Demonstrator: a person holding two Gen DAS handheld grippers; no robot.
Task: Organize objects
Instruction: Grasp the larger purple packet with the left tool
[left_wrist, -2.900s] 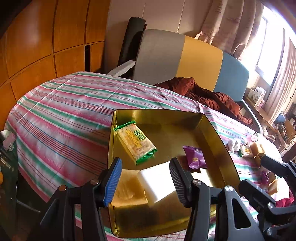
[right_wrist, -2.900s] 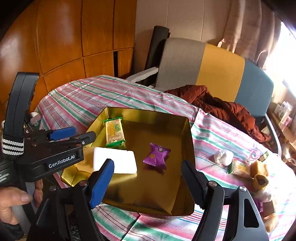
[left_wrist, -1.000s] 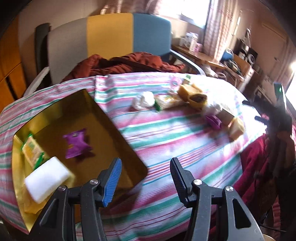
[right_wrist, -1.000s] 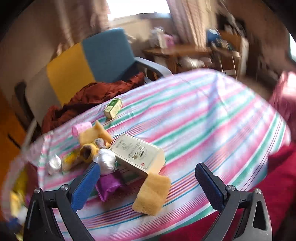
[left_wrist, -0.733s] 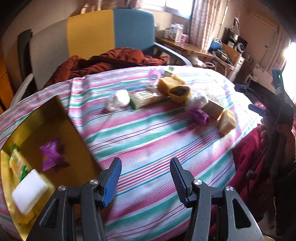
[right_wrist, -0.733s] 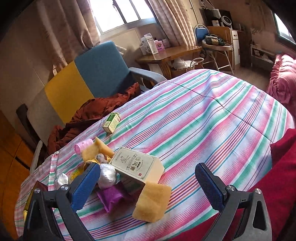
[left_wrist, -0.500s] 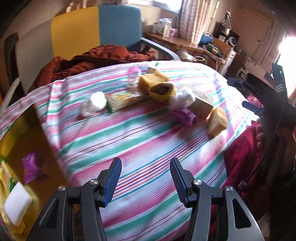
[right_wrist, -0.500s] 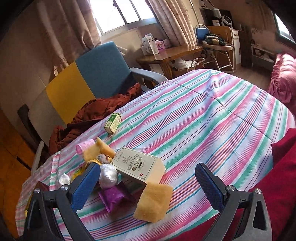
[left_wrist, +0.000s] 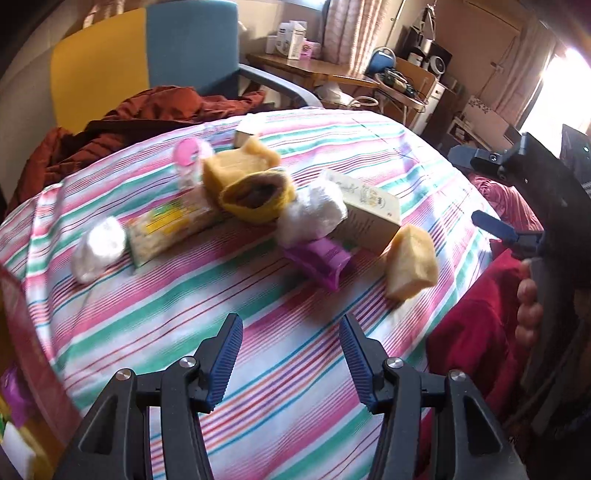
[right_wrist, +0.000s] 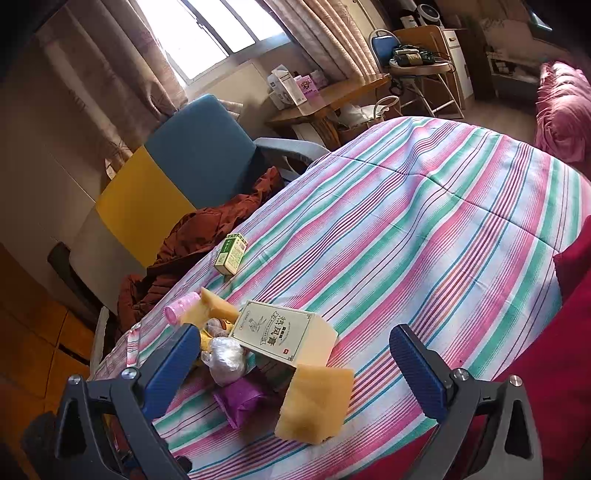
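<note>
A: Starting from the left in the left wrist view, what's there?

B: A corner of the tray (left_wrist: 22, 439) at the lower left edge, with a white block (left_wrist: 14, 448) and a purple packet (left_wrist: 13, 393) in it. On the striped cloth (left_wrist: 177, 306) lies a white wad (left_wrist: 96, 248), then a cracker pack (left_wrist: 168, 229) just beside it.

A: And the middle?

B: A pink roll (left_wrist: 188, 157), a yellow sponge (left_wrist: 236, 166) and a yellow cup-like thing (left_wrist: 258, 197) bunched together. Right of them a clear wrapped ball (left_wrist: 314, 212) touches a cream box (left_wrist: 365, 216), with a purple pouch (left_wrist: 319, 260) in front and a second sponge (left_wrist: 412, 262) tilted at the box's near corner.

A: The left gripper (left_wrist: 290, 354)?

B: Jaws apart, nothing between them, over bare cloth nearer the camera than the pile.

A: Far right?

B: The right gripper's body and a hand (left_wrist: 528, 314) on its handle.

A: The right wrist view?

B: The right gripper (right_wrist: 291, 363) stands wide open and empty. Between its fingers in the picture: the ball (right_wrist: 225, 360), pouch (right_wrist: 240, 400), box (right_wrist: 284, 334) and tilted sponge (right_wrist: 314, 402). A small green box (right_wrist: 231, 254) sits apart, farther back near the chair (right_wrist: 177, 173).
</note>
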